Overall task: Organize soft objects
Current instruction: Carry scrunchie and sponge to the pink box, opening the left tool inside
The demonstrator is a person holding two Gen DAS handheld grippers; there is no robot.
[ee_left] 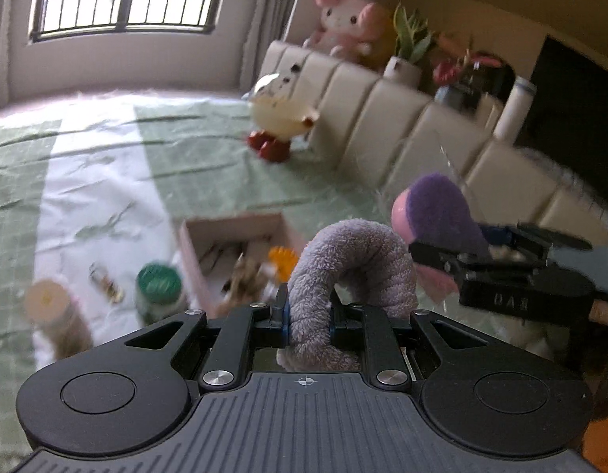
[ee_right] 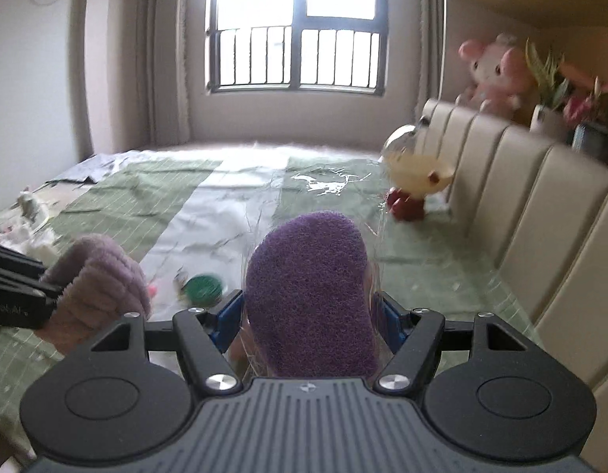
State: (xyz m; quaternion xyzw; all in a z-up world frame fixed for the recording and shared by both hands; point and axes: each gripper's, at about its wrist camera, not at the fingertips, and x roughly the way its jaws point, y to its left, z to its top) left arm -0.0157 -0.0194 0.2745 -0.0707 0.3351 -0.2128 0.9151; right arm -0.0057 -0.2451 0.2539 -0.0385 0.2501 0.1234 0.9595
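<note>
The left gripper (ee_left: 309, 315) has its fingers (ee_left: 282, 315) pinched tight on a fuzzy lilac-grey cloth (ee_left: 351, 272), which arches up out of the grip at lower centre of the left wrist view and droops over to the right. The narrow pinch suits it: the fabric is thin and limp, so only a fold of it needs clamping, and the rest hangs free.

The right gripper (ee_right: 309, 321) carries a purple sponge (ee_right: 309, 295) in a clear plastic wrapper, standing upright between its blue-padded fingers (ee_right: 229, 319) at centre of the right wrist view. These sit wide apart but closed against the sponge's sides, because the item is bulky; its pink underside (ee_left: 402, 209) shows in the left wrist view at right.

Both soft things are lifted clear of the green checked bed cover (ee_right: 154, 201), side by side, the cloth at lower left of the right wrist view. I judge they are being carried together toward a sorting spot.

An open pink cardboard box (ee_left: 233, 232) lies on the bed at lower centre-left of the left wrist view, with a green-lidded jar (ee_left: 160, 283) just beside it. A yellowish plush toy with red feet (ee_left: 280, 118) leans against the padded headboard (ee_left: 382, 126), and a pink plush (ee_left: 347, 19) sits on the ledge above.
</note>
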